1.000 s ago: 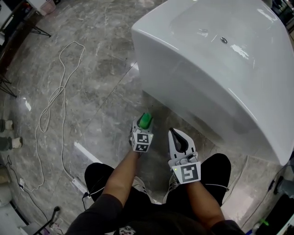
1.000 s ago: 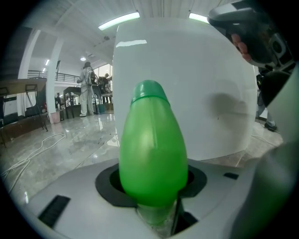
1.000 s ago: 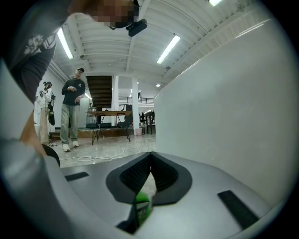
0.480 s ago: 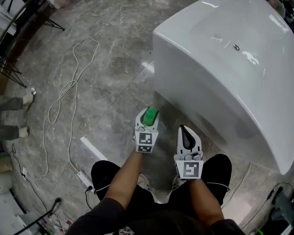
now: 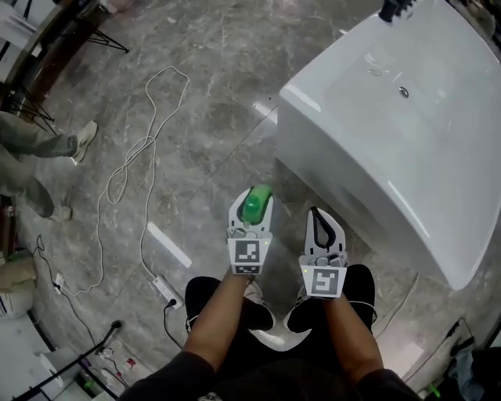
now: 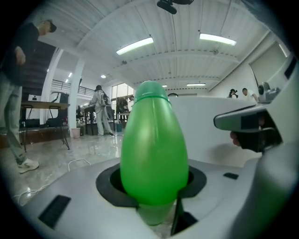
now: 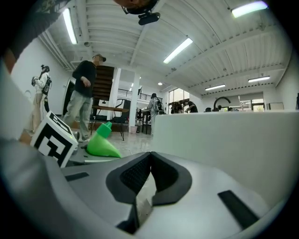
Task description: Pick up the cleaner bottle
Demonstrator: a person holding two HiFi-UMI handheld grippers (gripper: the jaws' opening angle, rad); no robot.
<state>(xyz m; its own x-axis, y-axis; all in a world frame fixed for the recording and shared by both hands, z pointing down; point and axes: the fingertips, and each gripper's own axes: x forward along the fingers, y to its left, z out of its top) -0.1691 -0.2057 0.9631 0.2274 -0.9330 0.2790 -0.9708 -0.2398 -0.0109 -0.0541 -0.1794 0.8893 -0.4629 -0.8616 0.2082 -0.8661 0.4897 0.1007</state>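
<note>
We see the left gripper (image 5: 250, 205) pinching the cleaner bottle (image 6: 154, 144): its two dark pads sit against the lower flanks of the green, egg-shaped body, one on each side, and the bottle fills the gap between them. The bottle's long axis runs along the line the jaws point, its wide end seated back between the pads and its narrow capped end reaching forward past the jaw tips. In the right gripper view it shows just left of the right gripper (image 7: 149, 175), beside the left gripper's marker cube (image 7: 51, 140), with the cap tilted a little upward. The right gripper's jaws are pressed together, pad tip against pad tip, with nothing between them, and it sits close beside the left one, both pointing the same way. Below both tools lies a glossy grey marbled floor (image 5: 203, 117). Ahead of them and to the right stands a white bathtub (image 5: 391, 133) with a dark tap (image 5: 395, 8) at its far end. Left of the left gripper a pale cable (image 5: 125, 172) loops over the floor, and a power strip (image 5: 167, 291) lies nearer us. Farther left we make out a bystander's legs (image 5: 39, 149). Beyond the bottle the room opens out under a white ribbed ceiling (image 6: 187, 28) with strip lights, with tables and standing people in the distance.
</note>
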